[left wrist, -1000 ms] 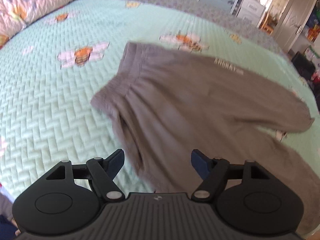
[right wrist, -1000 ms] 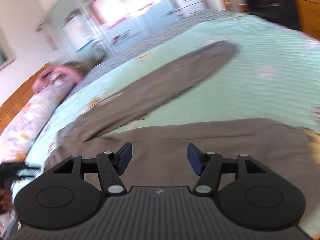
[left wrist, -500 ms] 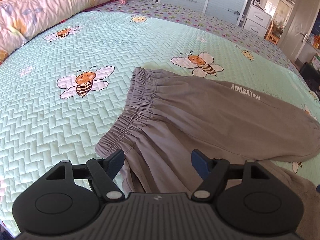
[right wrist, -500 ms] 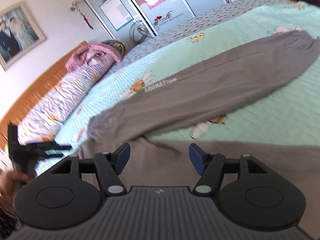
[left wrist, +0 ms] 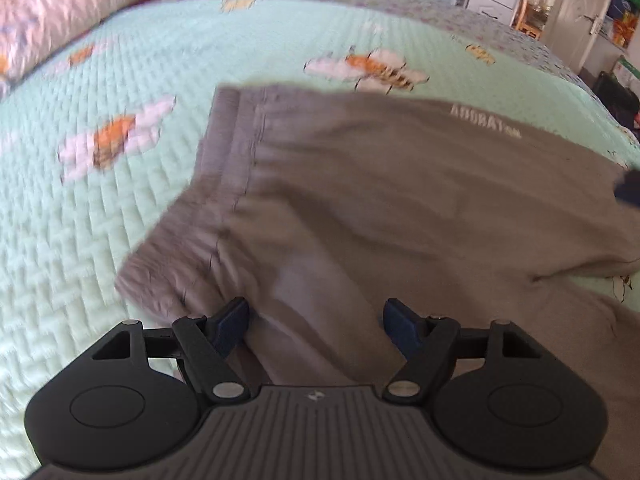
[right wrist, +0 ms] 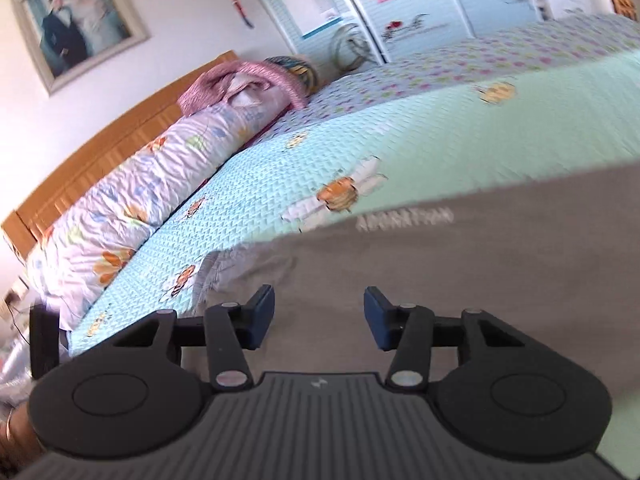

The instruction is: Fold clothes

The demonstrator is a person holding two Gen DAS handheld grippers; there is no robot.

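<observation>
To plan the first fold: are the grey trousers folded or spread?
Spread: the grey trousers lie flat on the bedspread, legs apart.

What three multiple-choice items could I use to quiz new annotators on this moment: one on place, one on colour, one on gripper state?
1. Where do the trousers lie?
A. on the bedspread
B. on a chair
C. on the floor

2. What colour are the trousers?
A. blue
B. grey-brown
C. white

3. How is the left gripper?
A. shut on the waistband
B. shut on nothing
C. open

Key:
1 A, the cloth is spread flat on the green bee-print cover.
2 B, grey-brown in both views.
3 C, its jaws stand wide apart above the cloth, as do those of the right gripper.
</observation>
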